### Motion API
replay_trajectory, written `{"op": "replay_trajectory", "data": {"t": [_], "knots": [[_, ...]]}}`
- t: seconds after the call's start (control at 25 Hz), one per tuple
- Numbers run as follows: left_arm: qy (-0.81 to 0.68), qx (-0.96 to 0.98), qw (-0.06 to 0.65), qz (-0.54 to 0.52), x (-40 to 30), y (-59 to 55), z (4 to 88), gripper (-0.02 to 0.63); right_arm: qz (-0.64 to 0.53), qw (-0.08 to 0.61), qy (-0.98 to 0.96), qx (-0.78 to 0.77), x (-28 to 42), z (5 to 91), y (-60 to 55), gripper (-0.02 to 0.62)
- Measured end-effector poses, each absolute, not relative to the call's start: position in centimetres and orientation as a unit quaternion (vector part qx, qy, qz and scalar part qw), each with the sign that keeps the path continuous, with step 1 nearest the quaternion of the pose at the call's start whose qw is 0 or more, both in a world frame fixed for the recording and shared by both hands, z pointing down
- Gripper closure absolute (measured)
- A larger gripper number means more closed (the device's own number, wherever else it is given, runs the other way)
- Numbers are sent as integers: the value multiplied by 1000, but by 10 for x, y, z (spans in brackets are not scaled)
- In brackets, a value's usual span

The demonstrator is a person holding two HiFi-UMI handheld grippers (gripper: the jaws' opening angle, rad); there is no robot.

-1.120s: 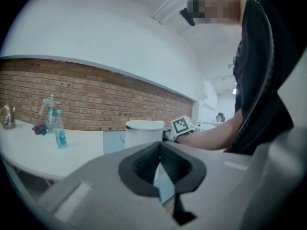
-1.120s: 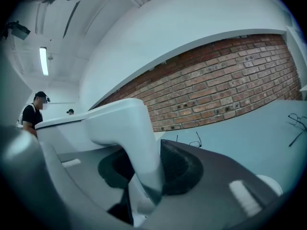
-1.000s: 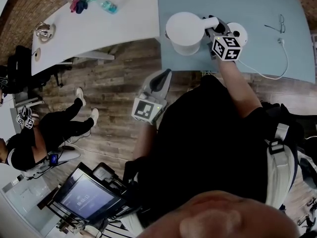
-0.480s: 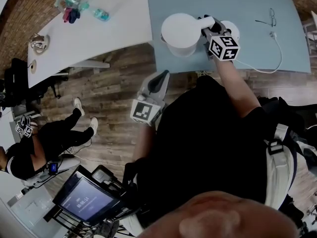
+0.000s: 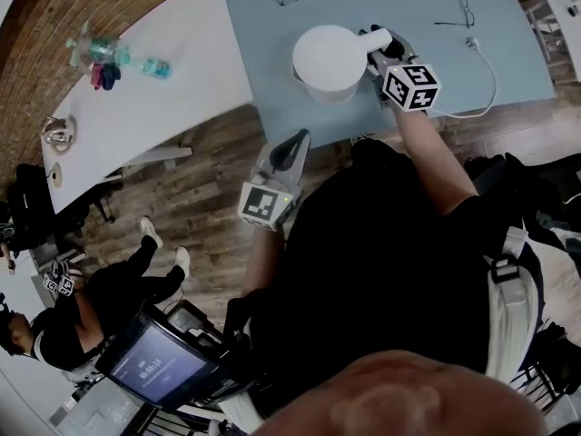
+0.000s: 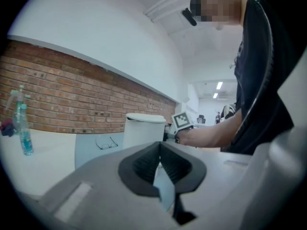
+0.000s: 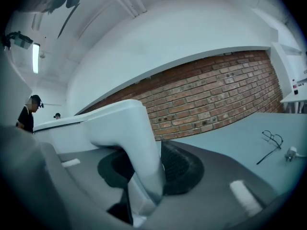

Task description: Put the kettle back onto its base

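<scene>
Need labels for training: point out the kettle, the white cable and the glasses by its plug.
kettle [image 5: 327,53], head view, centre of its white lid.
white cable [image 5: 471,41], head view, its plug end.
glasses [image 7: 271,138], right gripper view, the lens rim.

Red brick wall [image 7: 216,95] ran across ahead of the right claw [image 7: 144,169], w/ white wall [image 7: 182,37] & ceiling [image 7: 96,13] above it & a strip light [image 7: 35,57] up to the claw's left. Pale blue table [image 5: 272,62] lay under the claw, white table [image 5: 163,98] just beside it on the claw's left; wood-plank floor [image 5: 200,198] showed below both, back of the claw.
</scene>
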State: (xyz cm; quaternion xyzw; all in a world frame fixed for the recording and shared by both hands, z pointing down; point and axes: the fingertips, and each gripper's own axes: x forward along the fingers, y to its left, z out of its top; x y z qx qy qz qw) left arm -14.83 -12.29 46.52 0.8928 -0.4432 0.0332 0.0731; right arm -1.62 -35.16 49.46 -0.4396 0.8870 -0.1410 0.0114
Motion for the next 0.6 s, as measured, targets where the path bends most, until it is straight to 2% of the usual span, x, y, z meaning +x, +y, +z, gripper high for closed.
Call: {"op": "replay_trajectory", "data": {"t": [0.6], "knots": [[-354,931,79,25,-85,-183,474,604,-133,25,842,-522,97,487,-382,463]]}}
